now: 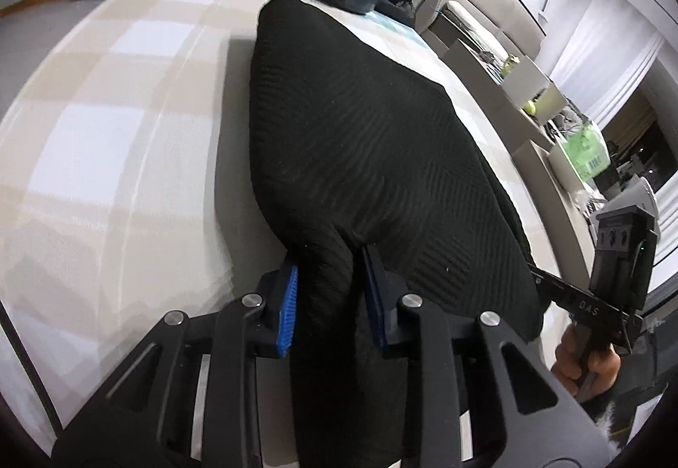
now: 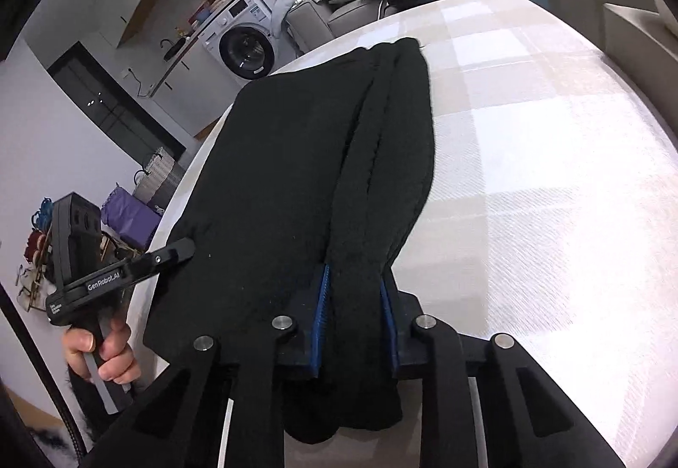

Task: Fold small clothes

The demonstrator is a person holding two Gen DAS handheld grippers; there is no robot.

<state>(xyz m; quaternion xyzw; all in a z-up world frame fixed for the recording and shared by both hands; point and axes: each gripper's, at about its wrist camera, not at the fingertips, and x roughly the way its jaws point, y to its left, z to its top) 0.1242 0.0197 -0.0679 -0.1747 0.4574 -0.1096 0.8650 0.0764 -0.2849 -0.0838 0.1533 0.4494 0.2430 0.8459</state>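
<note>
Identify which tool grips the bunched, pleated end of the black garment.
The right tool: thick ridged folds of the black garment run between its blue pads. The left tool pinches a narrower tuck.

A black ribbed knit garment (image 1: 360,154) lies on a beige-and-white checked bench (image 1: 106,120); blue-padded black fingers (image 1: 286,307).
</note>
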